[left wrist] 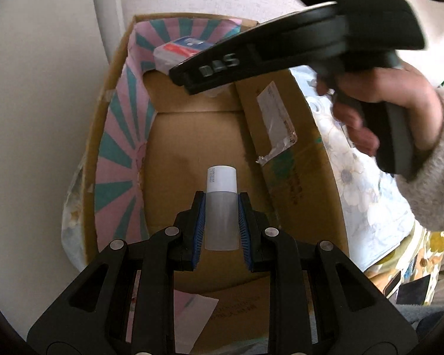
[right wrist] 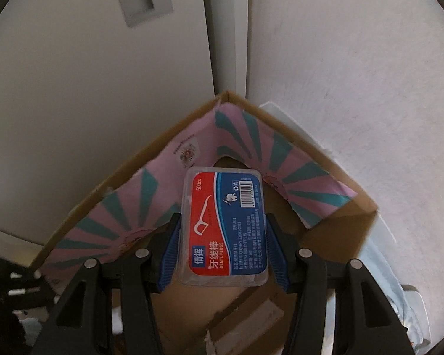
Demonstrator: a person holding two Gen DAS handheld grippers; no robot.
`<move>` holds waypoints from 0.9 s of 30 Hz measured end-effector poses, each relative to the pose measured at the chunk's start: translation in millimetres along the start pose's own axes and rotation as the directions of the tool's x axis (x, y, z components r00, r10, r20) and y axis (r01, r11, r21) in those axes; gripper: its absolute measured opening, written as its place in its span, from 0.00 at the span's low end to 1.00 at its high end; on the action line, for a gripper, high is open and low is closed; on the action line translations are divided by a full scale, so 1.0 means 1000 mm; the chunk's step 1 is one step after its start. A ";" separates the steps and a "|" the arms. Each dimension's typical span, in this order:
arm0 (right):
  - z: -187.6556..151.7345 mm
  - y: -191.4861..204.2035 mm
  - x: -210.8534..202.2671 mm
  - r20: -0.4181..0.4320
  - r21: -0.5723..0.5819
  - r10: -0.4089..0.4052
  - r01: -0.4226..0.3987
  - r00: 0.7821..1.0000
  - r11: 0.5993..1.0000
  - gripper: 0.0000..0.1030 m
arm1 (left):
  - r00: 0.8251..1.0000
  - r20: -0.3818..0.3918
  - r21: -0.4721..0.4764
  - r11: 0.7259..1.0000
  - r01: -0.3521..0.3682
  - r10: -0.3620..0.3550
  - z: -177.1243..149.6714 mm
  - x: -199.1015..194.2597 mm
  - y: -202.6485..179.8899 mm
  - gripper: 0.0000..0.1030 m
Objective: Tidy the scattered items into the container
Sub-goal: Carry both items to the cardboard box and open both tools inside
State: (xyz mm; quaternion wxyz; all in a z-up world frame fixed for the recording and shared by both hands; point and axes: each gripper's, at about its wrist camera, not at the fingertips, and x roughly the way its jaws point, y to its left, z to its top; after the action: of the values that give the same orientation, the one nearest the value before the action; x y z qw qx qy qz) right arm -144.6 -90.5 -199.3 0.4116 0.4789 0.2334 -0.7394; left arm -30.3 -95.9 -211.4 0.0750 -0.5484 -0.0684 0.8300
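My left gripper [left wrist: 221, 199] is shut on a small frosted bottle with a white cap [left wrist: 221, 207] and holds it over the open cardboard box [left wrist: 192, 136]. My right gripper [right wrist: 223, 224] is shut on a clear dental floss pick box with a red and blue label [right wrist: 224, 227] and holds it above the box's far corner [right wrist: 228, 96]. In the left wrist view the right gripper's black body [left wrist: 296, 41] reaches over the box's far end, with the floss box [left wrist: 180, 50] partly hidden behind it.
The cardboard box has pink and teal striped paper [left wrist: 124, 136] on its inner walls and a torn label [left wrist: 276, 118] on the right flap. It stands on a flowered cloth [left wrist: 361, 177] against a white wall [right wrist: 340, 59].
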 end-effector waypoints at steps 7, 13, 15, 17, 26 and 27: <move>0.003 0.006 0.019 -0.025 -0.034 -0.011 0.010 1.000 0.999 0.49 | 0.999 0.012 0.006 0.999 0.036 -0.036 0.000 0.000 0.001 0.25; -0.002 0.005 0.017 -0.031 -0.024 -0.044 0.043 0.999 0.999 0.66 | 0.998 0.045 -0.013 0.999 0.041 -0.040 -0.001 -0.009 0.002 0.85; -0.005 0.001 0.011 -0.012 -0.005 -0.032 0.032 0.999 0.999 0.66 | 0.998 0.044 -0.021 0.999 0.039 -0.038 -0.002 -0.011 0.003 0.85; -0.008 -0.002 0.002 0.015 0.020 -0.016 0.016 1.000 1.000 0.66 | 0.997 0.060 -0.025 0.999 0.042 -0.040 -0.004 -0.016 0.004 0.85; -0.024 -0.007 -0.036 0.105 0.108 0.030 -0.041 0.994 0.993 0.67 | 0.995 0.090 -0.047 0.998 0.047 -0.042 -0.002 -0.027 0.009 0.86; -0.028 -0.006 -0.041 0.115 0.121 0.035 -0.049 0.993 0.991 0.67 | 0.995 0.094 -0.045 0.998 0.044 -0.039 0.003 -0.029 0.010 0.86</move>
State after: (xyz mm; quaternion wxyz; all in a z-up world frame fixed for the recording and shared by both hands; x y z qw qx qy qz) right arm -126.6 -50.7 -175.3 0.4093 0.4659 0.1534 -0.7693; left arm -22.2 -111.5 -186.3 0.0761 -0.5092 -0.1026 0.8511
